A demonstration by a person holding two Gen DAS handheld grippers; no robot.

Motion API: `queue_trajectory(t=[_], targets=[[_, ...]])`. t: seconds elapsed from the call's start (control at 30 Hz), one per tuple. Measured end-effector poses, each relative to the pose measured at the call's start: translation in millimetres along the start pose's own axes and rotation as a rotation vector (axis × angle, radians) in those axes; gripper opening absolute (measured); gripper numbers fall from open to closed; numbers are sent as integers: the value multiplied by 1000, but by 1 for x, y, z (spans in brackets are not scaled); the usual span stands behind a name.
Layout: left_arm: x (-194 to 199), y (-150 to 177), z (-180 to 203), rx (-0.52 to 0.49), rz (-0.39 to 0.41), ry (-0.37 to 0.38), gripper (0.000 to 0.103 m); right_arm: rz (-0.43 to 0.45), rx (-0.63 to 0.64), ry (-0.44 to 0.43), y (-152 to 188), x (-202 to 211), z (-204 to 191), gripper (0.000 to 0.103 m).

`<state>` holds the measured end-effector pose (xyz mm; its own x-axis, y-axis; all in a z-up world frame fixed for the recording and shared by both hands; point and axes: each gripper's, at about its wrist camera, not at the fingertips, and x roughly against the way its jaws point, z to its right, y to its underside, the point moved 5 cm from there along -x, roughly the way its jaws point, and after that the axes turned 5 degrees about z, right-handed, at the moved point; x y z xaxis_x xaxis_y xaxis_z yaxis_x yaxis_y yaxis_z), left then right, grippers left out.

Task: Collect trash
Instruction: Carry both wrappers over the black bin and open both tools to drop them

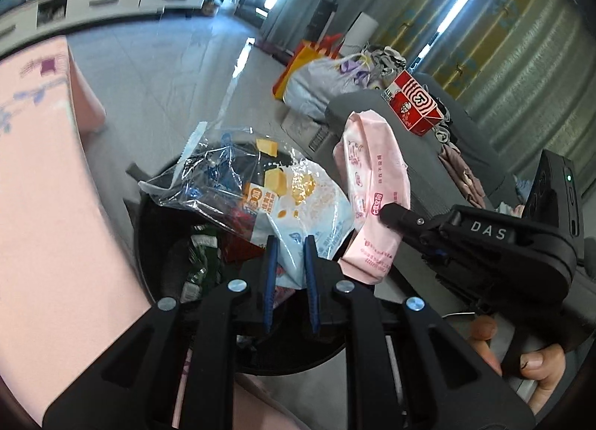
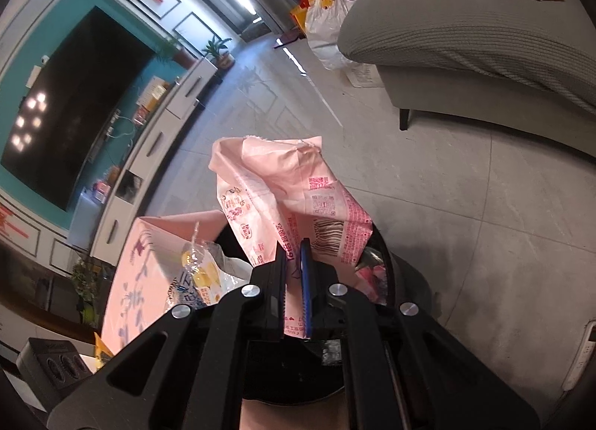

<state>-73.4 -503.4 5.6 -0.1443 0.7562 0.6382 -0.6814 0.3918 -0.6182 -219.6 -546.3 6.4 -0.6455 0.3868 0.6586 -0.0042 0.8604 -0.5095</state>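
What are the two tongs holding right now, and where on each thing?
Left tongs pinch the clear and white plastic snack bag at its lower edge; right tongs pinch the pink paper wrapper's bottom edge.

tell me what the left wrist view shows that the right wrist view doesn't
Only the left wrist view shows the right hand-held gripper from outside, a bare hand on its handle, and striped curtains.

Only the right wrist view shows the dark wall television and the pink wrapper's barcode.

Both show the clear-and-blue plastic snack bag in the left hand-held gripper, the crumpled pink wrapper, the black round bin and the red-and-white cardboard box.
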Motion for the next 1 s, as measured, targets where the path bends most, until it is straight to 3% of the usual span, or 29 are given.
queue_trajectory(t=[0.5, 0.6, 0.67, 0.8, 1.0], targets=[[-4, 3, -13, 41, -23, -15, 17, -44, -12, -10, 3, -8, 0, 8], [1, 2, -14, 43, -10, -16, 33, -50, -2, 1, 2, -12, 1, 10], [6, 1, -17, 51, 13, -21, 53, -60, 1, -1, 2, -14, -1, 16], [20, -1, -23, 56, 42, -41, 65, -55, -5, -14, 3, -11, -4, 38], [57, -5, -39, 81, 119, -84, 84, -32, 49, 0, 7, -6, -17, 45]])
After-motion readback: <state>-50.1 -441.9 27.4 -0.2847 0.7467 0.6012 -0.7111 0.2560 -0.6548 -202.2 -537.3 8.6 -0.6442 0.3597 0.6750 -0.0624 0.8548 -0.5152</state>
